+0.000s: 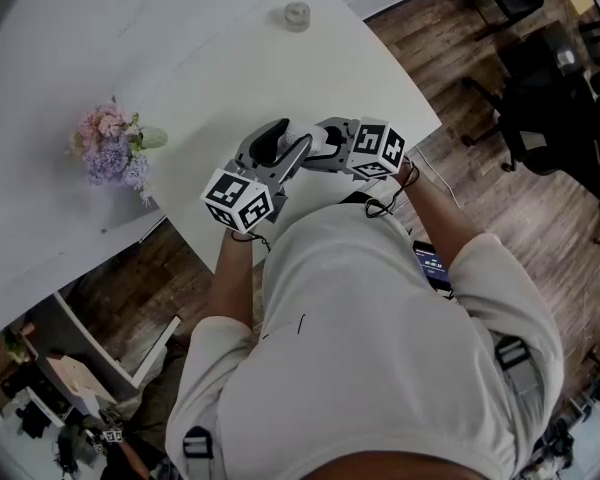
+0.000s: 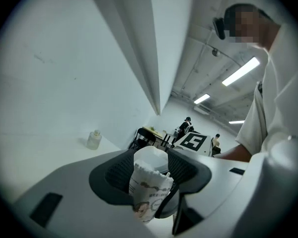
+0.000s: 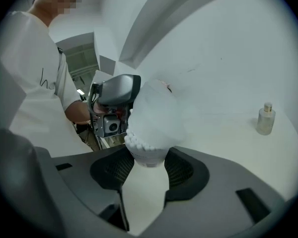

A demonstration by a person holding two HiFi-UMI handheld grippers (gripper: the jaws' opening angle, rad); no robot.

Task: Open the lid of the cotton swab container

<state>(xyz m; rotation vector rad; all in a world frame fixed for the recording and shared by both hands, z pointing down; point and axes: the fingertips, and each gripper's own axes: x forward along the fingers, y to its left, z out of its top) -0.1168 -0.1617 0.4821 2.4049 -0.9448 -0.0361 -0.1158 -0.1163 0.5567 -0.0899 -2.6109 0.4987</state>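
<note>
The cotton swab container [image 1: 300, 134] hangs between my two grippers above the near edge of the white table [image 1: 180, 58]. In the left gripper view its printed label [image 2: 148, 195] faces the camera, and its white round end [image 2: 150, 157] sits between the pads, which touch it on both sides. My left gripper [image 2: 150, 163] is shut on it. In the right gripper view white swab tips [image 3: 141, 145] show through the container [image 3: 151, 128], and my right gripper [image 3: 148, 166] is shut on its near end. Whether either gripper is on the lid I cannot tell.
A small glass bottle [image 1: 297, 15] stands at the far side of the table, also seen as the bottle [image 3: 264, 119]. A bunch of pink and purple flowers [image 1: 112, 148] lies to the left. Black chairs [image 1: 540, 78] stand on the wooden floor to the right.
</note>
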